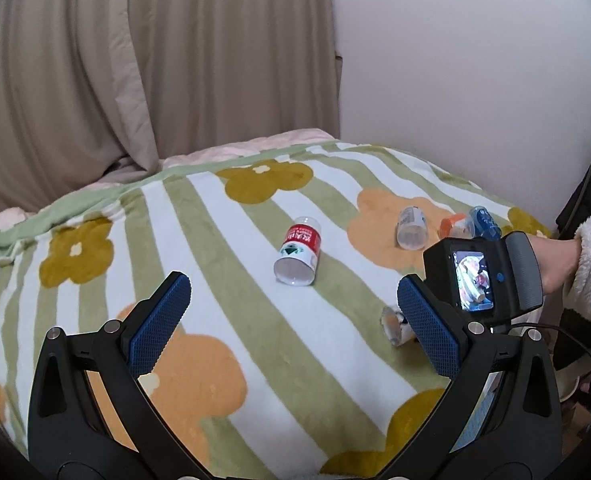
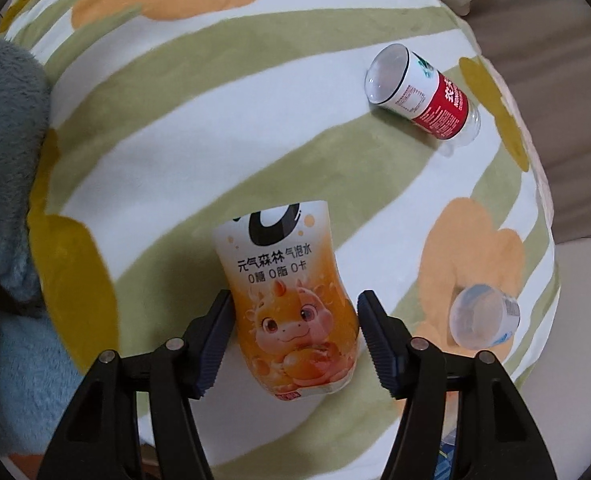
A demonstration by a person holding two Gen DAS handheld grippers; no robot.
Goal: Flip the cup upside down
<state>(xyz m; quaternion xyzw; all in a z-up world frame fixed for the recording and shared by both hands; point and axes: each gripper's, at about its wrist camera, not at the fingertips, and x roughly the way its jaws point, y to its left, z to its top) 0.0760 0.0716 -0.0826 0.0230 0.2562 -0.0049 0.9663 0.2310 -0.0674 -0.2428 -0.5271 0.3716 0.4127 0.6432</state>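
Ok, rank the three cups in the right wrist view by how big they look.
1. Orange cup, though it sits nearest, between the tongs.
2. Red-label cup.
3. Clear cup.
The last two are close; distance blurs it.

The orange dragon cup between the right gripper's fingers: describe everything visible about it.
The orange dragon cup looks like a cut plastic bottle section wrapped in a glossy label: white top with a black mark, Chinese text, orange lower half with a cartoon dragon. It stands between the fingers of the right gripper, on or just above the striped blanket. The left pad touches it; a small gap shows at the right pad. Its inside is hidden.
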